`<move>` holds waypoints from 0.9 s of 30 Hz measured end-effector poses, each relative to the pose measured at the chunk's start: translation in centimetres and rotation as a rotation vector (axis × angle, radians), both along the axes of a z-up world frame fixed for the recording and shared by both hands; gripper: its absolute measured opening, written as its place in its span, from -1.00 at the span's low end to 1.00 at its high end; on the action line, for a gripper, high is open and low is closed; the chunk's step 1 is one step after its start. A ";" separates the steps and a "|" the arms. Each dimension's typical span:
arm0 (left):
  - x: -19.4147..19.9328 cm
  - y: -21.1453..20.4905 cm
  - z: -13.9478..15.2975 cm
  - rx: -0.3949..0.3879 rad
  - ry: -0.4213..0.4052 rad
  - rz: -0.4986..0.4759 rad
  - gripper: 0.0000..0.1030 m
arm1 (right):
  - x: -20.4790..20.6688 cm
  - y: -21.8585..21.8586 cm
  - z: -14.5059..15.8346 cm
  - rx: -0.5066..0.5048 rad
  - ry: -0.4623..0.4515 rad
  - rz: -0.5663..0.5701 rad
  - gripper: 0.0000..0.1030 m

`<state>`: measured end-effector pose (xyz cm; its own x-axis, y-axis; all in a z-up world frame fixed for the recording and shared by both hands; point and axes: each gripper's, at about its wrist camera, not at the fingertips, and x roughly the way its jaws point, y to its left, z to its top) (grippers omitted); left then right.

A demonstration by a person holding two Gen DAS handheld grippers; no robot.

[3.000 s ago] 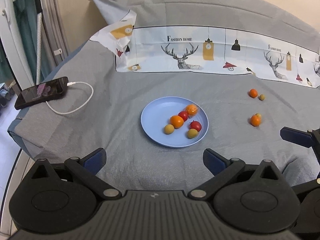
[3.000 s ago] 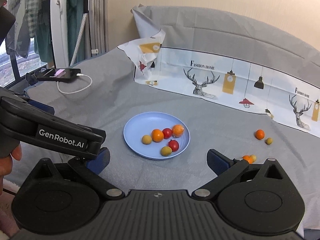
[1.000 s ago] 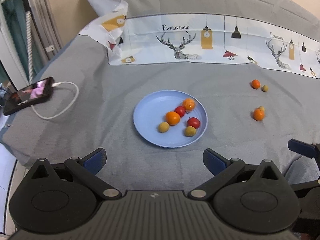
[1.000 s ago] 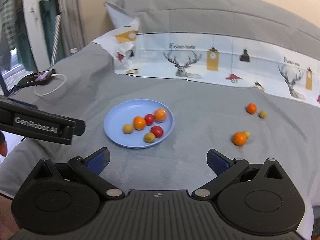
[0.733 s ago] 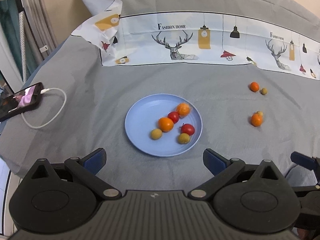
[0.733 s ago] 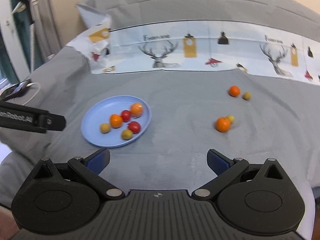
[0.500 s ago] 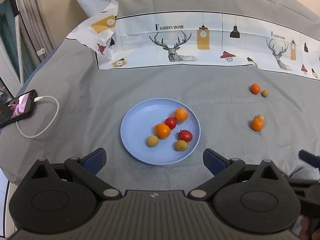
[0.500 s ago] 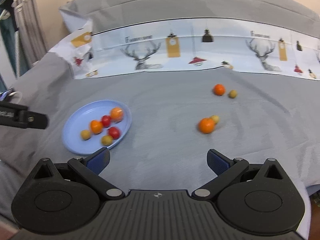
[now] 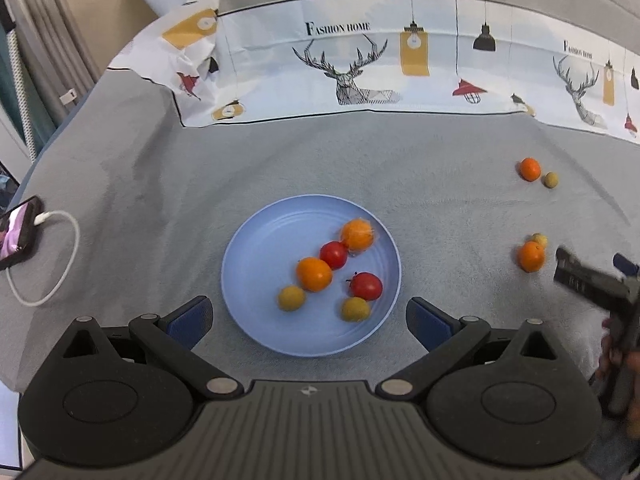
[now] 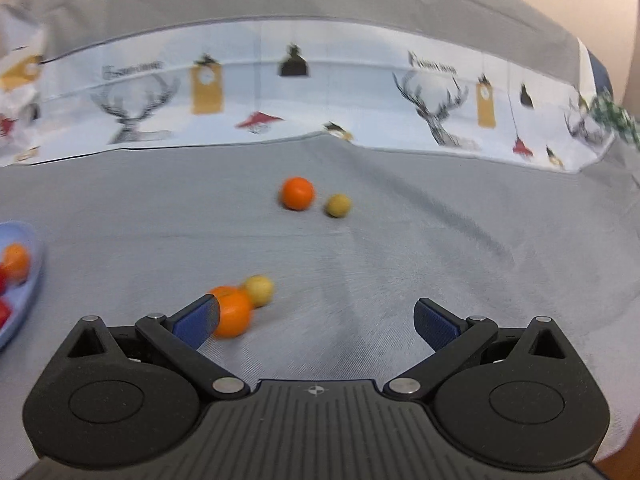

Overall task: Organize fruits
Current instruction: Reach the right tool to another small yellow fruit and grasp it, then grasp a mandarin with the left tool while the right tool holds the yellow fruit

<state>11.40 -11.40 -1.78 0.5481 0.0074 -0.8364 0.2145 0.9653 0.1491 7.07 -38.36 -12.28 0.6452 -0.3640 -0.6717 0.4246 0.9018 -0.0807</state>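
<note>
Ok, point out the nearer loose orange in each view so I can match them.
Left wrist view: nearer loose orange at the right edge, just ahead of the right gripper.
Right wrist view: same orange low and left of centre, beside the gripper's left finger.
Shared landmark: the small yellow fruit touching it on its far side.

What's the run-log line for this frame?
left gripper: open over blue plate | right gripper: open, nearing orange fruit | plate: six fruits | bedspread: four loose
</note>
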 end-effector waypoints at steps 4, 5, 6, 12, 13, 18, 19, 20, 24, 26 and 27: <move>1.1 -2.0 -0.9 0.025 0.017 -0.018 0.99 | 2.5 -3.0 -2.4 0.037 0.017 -0.102 0.98; 1.3 -2.4 -1.1 0.029 0.020 -0.024 0.99 | 2.9 -3.4 -3.1 0.046 0.038 -0.094 0.98; 1.5 -2.9 -1.3 0.032 0.024 -0.030 0.99 | 3.2 -3.7 -3.7 0.062 0.057 -0.071 0.98; 2.3 -5.2 -2.5 0.036 0.047 -0.057 0.99 | 4.3 -1.1 -4.8 0.040 0.065 0.120 0.97; 2.3 -5.5 -2.7 0.038 0.050 -0.060 0.99 | 4.6 -0.3 -4.9 0.009 0.059 0.156 0.97; 2.3 -6.8 -3.5 0.051 0.058 -0.086 0.99 | 5.6 1.0 -5.1 -0.043 0.019 0.266 0.42; 2.3 -7.0 -3.7 0.054 0.059 -0.090 0.99 | 5.8 0.8 -5.1 -0.021 0.020 0.273 0.00; 2.4 -7.4 -4.0 0.054 0.063 -0.093 0.99 | 5.8 0.4 -5.0 0.034 0.018 0.284 -0.14; 3.6 -9.6 -5.4 0.009 0.103 -0.131 0.99 | 5.4 -0.7 -4.6 0.044 0.014 0.200 -0.47; 4.4 -11.2 -6.3 -0.033 0.129 -0.163 0.99 | 5.1 -2.2 -4.7 0.051 0.008 0.104 -0.47; 4.8 -12.2 -6.8 -0.054 0.141 -0.182 0.99 | 5.0 -3.3 -4.7 0.051 0.006 0.036 -0.47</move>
